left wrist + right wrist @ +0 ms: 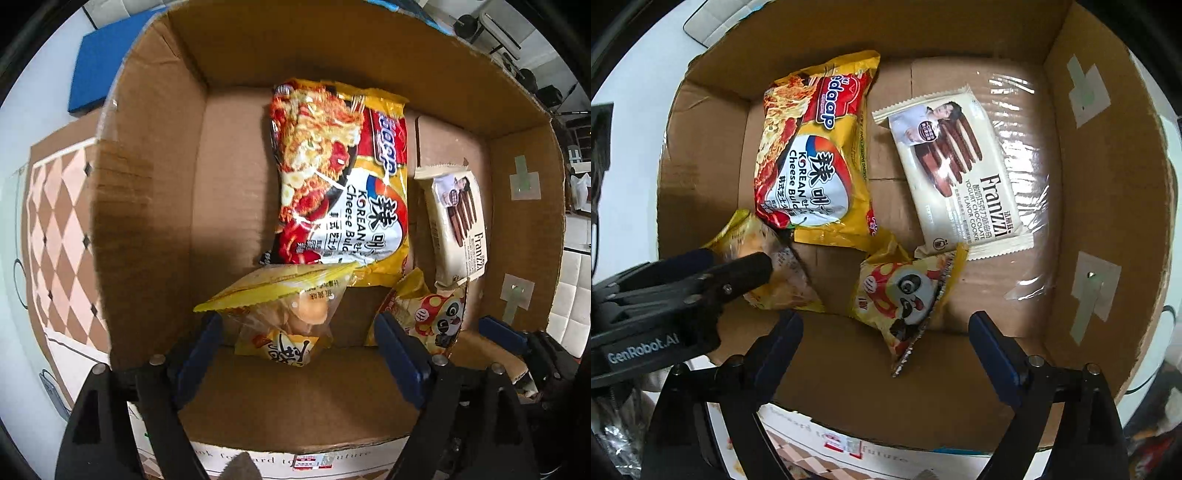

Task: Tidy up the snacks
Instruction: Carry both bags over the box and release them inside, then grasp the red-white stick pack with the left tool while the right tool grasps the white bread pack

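Jaws spread, both grippers | crinkly yellow pouch [280, 314] between left's | corrugated cardboard box [147, 206]

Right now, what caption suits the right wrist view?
Open tongs hover over a brown cardboard box holding noodles, cookies and a yellow panda snack packet.

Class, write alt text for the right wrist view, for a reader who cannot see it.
An open cardboard box holds four snacks: a yellow Korean cheese noodle packet, a white Franzzi cookie packet, a small panda snack bag and a yellow bag beside the left gripper. The right gripper hovers open above the panda bag.
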`<state>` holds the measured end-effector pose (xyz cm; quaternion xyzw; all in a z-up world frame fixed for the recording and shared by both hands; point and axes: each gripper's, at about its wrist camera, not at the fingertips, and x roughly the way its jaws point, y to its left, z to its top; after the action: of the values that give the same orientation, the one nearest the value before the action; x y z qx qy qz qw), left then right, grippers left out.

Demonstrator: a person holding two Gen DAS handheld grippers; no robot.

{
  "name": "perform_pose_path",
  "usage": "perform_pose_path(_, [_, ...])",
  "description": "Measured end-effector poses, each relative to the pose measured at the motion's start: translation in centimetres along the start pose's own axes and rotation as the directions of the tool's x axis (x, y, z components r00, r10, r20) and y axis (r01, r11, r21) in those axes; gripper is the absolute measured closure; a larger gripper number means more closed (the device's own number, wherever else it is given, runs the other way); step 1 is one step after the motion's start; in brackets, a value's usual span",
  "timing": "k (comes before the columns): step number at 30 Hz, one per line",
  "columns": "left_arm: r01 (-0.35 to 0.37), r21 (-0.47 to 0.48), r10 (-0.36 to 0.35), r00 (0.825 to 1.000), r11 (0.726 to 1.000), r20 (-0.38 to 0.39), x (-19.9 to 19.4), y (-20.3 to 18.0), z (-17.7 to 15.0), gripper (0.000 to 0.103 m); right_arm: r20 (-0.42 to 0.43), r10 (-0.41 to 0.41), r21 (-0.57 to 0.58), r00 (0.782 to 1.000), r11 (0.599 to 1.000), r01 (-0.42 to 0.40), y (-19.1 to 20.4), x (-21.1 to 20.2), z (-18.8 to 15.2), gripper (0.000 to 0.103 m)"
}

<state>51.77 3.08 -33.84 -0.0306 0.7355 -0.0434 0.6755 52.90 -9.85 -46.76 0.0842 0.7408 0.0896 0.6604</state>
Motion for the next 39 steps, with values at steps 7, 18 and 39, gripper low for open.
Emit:
perform_pose_path(7, [-0.004, -0.028, 0.006, 0.998, 1.0, 0.069, -3.5, -0.4, -1.3, 0.014, 0.068, -0.103, -0.001, 0.992, 0.995, 0.104, -0.4, -1.5, -0.7, 0.007])
perform_pose_path(18, [-0.046, -0.042, 0.056, 0.961, 0.998, 0.271, -9.3, -0.4, -7.3, 0.014, 0.222, -0.146, 0.011, 0.964, 0.989, 0.147, -0.7, -7.7, -4.2, 0.007])
perform_pose_path(39, [-0.075, 0.064, 0.028, 0.839, 0.995, 0.544, -18.7, 0.3, -20.2, 0.003, 0.478, -0.174, 0.095, 0.861, 0.985, 0.147, 4.2, -17.8, -18.8, 0.007])
